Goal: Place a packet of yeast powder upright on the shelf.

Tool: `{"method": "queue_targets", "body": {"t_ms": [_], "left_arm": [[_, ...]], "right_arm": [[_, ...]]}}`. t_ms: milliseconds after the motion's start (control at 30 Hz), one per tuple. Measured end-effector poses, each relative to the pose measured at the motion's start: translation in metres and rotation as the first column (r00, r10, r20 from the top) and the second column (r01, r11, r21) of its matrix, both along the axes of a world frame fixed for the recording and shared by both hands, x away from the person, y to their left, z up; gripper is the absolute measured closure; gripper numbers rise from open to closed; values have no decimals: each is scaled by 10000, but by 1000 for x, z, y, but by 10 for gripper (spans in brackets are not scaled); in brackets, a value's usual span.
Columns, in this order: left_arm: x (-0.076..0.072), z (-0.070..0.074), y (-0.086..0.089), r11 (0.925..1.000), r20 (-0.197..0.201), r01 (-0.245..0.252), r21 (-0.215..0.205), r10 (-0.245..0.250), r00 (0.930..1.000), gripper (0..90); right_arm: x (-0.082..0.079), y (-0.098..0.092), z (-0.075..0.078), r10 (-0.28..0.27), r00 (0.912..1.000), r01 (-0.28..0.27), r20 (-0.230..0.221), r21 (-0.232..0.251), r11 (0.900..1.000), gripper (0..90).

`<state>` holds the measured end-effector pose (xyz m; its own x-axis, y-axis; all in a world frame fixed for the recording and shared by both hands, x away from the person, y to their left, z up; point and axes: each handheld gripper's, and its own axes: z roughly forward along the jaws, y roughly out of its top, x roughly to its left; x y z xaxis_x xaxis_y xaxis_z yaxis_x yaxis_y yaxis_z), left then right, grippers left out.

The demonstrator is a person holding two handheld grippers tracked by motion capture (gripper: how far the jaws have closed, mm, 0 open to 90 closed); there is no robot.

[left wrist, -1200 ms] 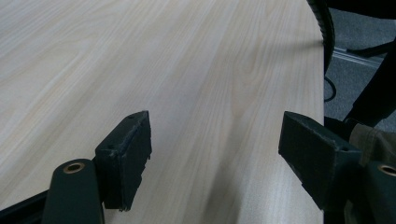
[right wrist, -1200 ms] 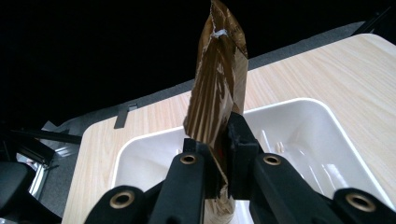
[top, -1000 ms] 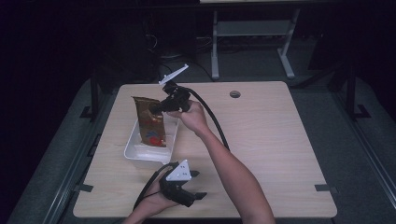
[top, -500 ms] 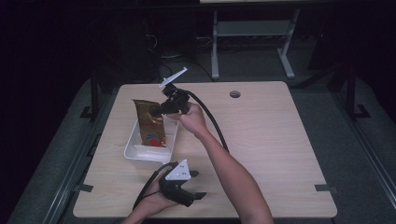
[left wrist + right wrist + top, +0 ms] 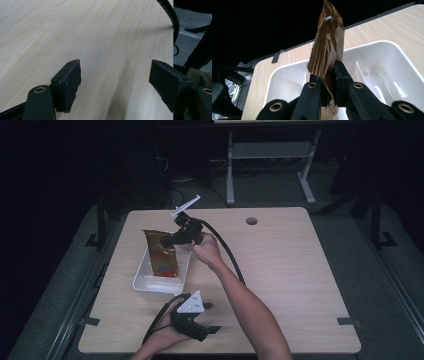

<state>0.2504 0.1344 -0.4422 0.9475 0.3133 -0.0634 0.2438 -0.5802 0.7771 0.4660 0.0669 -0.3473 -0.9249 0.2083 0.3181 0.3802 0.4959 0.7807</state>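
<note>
Pouch [image 5: 162,256], gold-brown with a red patch low on its face, stands upright over the white tray [image 5: 145,282] near the left edge of the surface [image 5: 300,270], its lower end down inside the tray and its crimped top edge uppermost. Its long axis runs roughly vertical, with a slight lean in the high view; whether its bottom rests on the tray floor I cannot tell. In the right gripper view the pouch [image 5: 327,50] rises straight up from between the black jaws, edge-on to that camera, with the tray [image 5: 387,50] wall behind it.

The right hand-held gripper [image 5: 172,241] reaches in from the pouch's right side, level with its upper half, and is clenched on it, the pads pinching the thin foil flat. That hand is plainly the nearer one, so any lowering or letting go looks to be its job, and the move would run down along the pouch's own long axis.

The left hand-held gripper [image 5: 207,317] lies well apart at the near edge of the surface, its jaws spread wide with nothing but bare wood between them.
</note>
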Motion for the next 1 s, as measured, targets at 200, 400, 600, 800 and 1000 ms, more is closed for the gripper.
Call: {"method": "queue_targets", "body": {"t_ms": [200,400,600,800,1000], "left_arm": [[0,0,0,10000,-17,-6,-8,6,10000,250],[0,0,0,10000,-34,5,-12,-5,10000,250],[1,1,1,10000,-65,-43,-41,42,10000,250],[1,0,1,10000,-42,-18,-10,18,10000,250],[1,0,1,10000,21,-89,-2,89,10000,251]], "right_arm": [[1,0,-4,54,9999,-54,-142,5,10000,839],[2,3,-8,188,9995,-190,-246,-76,9998,832],[3,5,-13,218,9992,-221,-331,-91,9997,830],[5,3,-17,137,9985,-136,-531,22,9999,813],[5,0,-18,0,9972,5,-746,67,10000,731]]}}
